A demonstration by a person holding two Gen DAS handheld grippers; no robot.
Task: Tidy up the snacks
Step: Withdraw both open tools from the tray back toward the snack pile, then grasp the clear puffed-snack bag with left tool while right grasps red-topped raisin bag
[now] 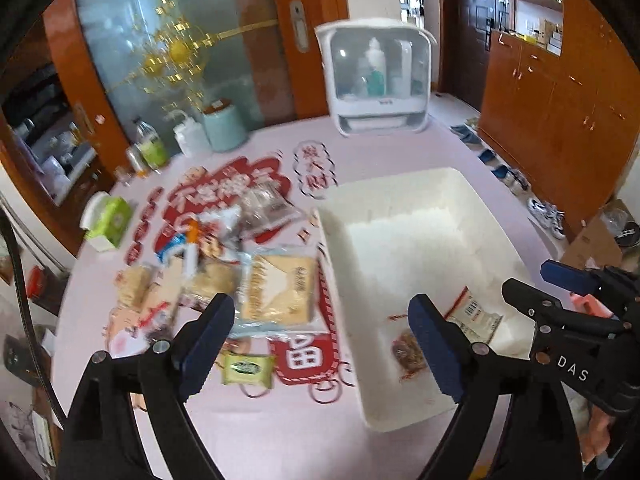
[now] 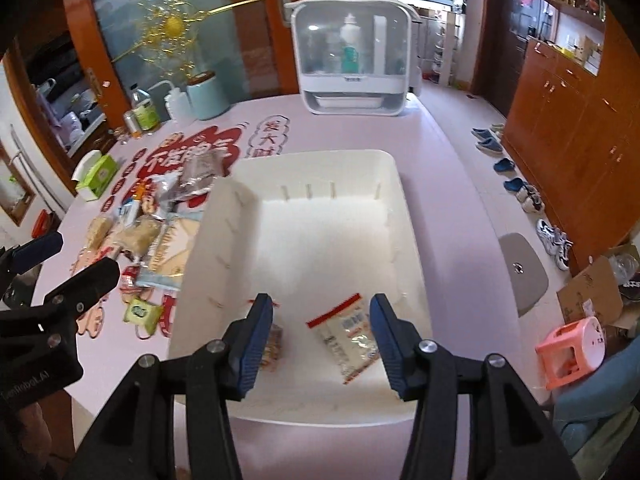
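Right wrist view: the right gripper (image 2: 320, 340) hangs over the white plastic bin (image 2: 256, 196) on the pink counter (image 2: 452, 168), fingers parted around nothing, above a clear red-edged snack packet (image 2: 346, 336). The left gripper (image 1: 320, 336) gapes empty near the loose snack pile (image 1: 224, 264).

Two snack packets in the white bin, right tool above them

The right tool (image 2: 320, 344) hangs over the near end of the white bin (image 2: 400, 184), its blue pads (image 2: 256, 344) apart with nothing pressed between them. A clear packet with a red strip (image 2: 348, 336) lies on the bin floor between the pads; a small brown packet (image 2: 274, 342) lies beside the left pad. On the pink worktop (image 2: 440, 152) left of the bin sits a pile of snacks (image 2: 148, 232), with a small green packet (image 2: 140, 312) nearer. The left tool (image 2: 60, 256) shows at the left edge.
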